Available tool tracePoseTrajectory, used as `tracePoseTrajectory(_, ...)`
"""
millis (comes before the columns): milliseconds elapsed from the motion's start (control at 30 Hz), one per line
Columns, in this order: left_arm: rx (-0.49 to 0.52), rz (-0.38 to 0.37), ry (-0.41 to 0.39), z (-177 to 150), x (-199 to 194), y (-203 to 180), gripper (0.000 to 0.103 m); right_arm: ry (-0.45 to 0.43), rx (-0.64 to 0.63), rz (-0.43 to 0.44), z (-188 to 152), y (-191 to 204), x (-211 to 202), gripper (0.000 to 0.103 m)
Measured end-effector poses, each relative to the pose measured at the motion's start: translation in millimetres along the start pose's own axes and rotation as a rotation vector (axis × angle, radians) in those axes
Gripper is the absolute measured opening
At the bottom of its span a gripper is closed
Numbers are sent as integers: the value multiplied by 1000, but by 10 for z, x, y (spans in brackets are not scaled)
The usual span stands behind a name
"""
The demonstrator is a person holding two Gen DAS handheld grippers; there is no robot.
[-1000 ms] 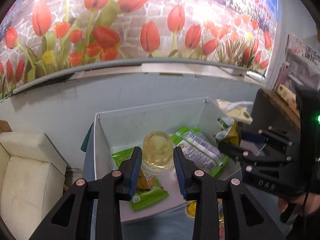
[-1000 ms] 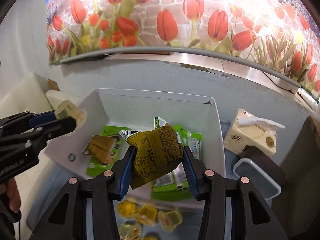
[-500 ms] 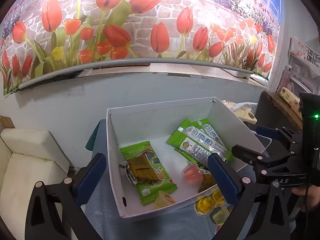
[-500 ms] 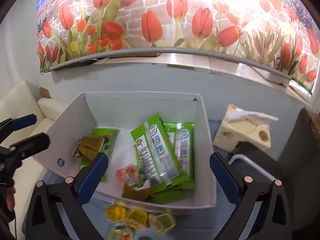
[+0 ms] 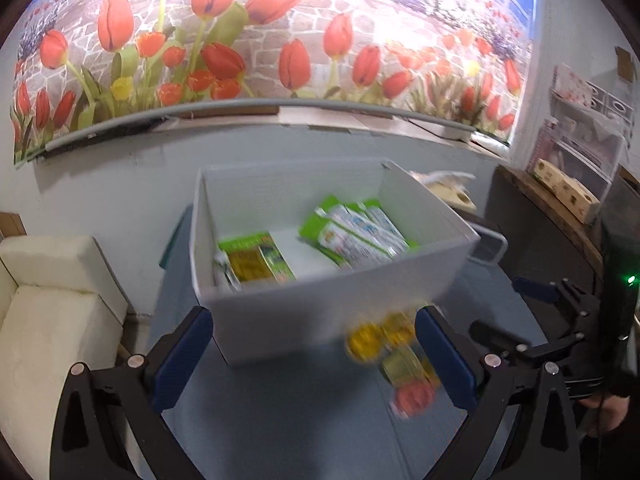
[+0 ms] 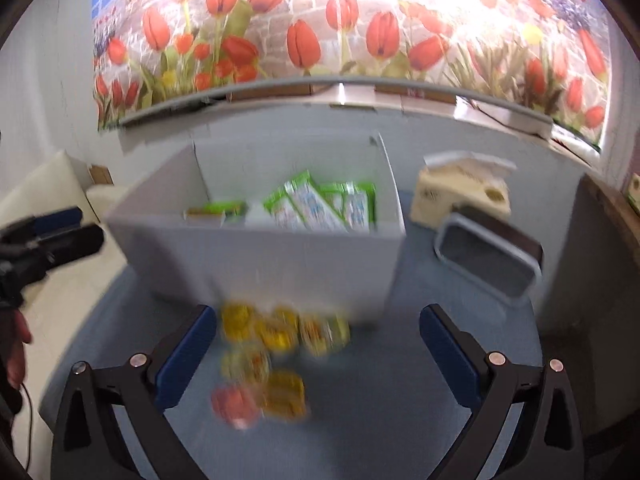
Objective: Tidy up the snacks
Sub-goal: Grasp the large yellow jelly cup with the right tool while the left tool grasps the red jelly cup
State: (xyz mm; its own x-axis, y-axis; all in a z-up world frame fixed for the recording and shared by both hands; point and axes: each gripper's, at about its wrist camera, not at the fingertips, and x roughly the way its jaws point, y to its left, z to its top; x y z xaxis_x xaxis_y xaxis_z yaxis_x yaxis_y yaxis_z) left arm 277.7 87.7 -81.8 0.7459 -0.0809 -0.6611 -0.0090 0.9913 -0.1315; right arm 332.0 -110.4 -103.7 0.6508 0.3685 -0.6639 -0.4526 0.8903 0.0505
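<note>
Both loads have been released into the white box [image 5: 320,308]; left gripper [image 5: 312,356] and right gripper [image 6: 316,356], fingers wide and empty, are drawn back toward jelly cups [image 6: 264,356] at the counter's [image 6: 380,400] near edge.

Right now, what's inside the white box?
In the white box: green packets on the right, and a green packet with a yellow-brown snack on it on the left. The near wall hides the front of the floor, so anything there can't be seen.
</note>
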Motion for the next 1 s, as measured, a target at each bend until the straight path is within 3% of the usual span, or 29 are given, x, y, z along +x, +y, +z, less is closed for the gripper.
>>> tracePoseTrajectory(267, 22, -34, 44, -600, -178, -329, 103, 51, 87, 68, -563, -2, -39, 103)
tracePoseTrajectory(600, 19, -29, 70, -731, -218, -365, 103, 85, 250, 102, -547, -47, 371, 102)
tracePoseTrajectory(733, 15, -30, 76, -734, -191, -340, 103, 129, 324, 131, -592, -120, 530, 85)
tracePoseTrajectory(867, 12, -36, 93, -775, -132, -346, 103, 104, 329, 150, -576, -125, 553, 79)
tracePoseTrajectory(967, 20, -35, 101, -804, -100, -366, 103, 91, 321, 164, -554, -112, 530, 55)
tracePoseTrajectory(1000, 22, -34, 102, -809, -93, -368, 103, 90, 293, 142, -546, -81, 519, 54)
